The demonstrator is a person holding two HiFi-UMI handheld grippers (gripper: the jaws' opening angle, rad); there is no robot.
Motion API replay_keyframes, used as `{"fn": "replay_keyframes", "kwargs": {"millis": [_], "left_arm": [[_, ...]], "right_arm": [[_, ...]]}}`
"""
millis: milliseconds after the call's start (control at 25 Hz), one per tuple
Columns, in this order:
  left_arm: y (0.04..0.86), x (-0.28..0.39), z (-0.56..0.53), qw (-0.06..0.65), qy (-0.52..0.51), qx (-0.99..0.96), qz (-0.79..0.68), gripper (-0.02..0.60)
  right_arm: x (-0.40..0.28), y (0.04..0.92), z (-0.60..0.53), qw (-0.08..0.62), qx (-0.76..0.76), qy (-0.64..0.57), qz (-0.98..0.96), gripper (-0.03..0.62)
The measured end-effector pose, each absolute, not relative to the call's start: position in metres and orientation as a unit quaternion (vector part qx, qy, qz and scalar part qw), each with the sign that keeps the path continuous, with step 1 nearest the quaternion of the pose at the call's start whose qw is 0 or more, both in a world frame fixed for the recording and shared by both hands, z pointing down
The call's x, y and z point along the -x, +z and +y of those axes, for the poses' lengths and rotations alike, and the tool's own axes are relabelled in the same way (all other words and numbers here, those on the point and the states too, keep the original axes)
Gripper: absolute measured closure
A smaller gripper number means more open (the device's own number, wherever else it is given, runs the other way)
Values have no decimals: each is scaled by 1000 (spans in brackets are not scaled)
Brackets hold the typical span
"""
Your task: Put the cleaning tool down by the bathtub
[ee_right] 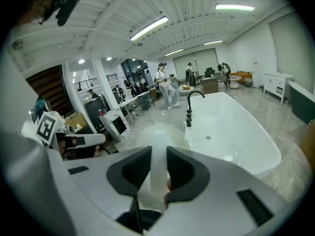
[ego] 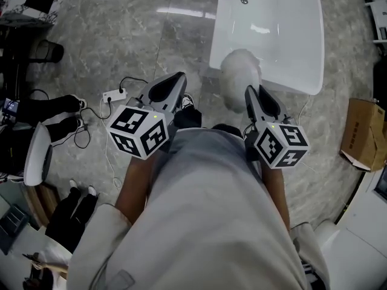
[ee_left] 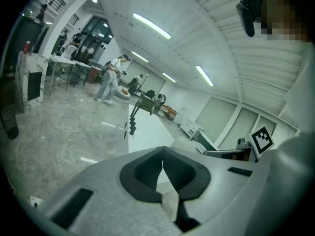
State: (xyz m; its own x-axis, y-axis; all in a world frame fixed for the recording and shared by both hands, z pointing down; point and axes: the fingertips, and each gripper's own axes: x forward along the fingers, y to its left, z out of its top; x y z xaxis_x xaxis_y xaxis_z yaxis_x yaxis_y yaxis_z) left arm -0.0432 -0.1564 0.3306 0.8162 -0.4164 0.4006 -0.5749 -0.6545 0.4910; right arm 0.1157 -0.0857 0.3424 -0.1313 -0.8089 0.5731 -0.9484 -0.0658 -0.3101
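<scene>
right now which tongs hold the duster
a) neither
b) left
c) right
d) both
C: the right tongs clamp the handle of the duster, whose fluffy head is out front by the tub; the left tongs are shut on nothing.

The grey marbled floor [ego: 121, 29] below me carries the white bathtub [ego: 272, 41], which stands straight ahead. To my left a white power strip [ego: 113, 94] lies on the floor with a dark cable [ego: 133, 79] looping beside it. At the far right sits what I take to be a cardboard box [ego: 363, 135], partly cut off.
</scene>
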Motion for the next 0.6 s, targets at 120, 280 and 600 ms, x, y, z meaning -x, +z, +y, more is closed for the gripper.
{"fn": "replay_keyframes", "kwargs": {"millis": [120, 280, 600], "left_arm": [[334, 43, -166, 314, 129, -902, -267, 575], [336, 39, -169, 310, 141, -906, -251, 575], [329, 50, -187, 320, 120, -905, -254, 575]], "right_arm": [[-119, 341, -96, 96, -660, 329, -668, 507], [-123, 343, -105, 101, -663, 326, -666, 507], [-124, 345, -135, 110, -665, 312, -669, 507]]}}
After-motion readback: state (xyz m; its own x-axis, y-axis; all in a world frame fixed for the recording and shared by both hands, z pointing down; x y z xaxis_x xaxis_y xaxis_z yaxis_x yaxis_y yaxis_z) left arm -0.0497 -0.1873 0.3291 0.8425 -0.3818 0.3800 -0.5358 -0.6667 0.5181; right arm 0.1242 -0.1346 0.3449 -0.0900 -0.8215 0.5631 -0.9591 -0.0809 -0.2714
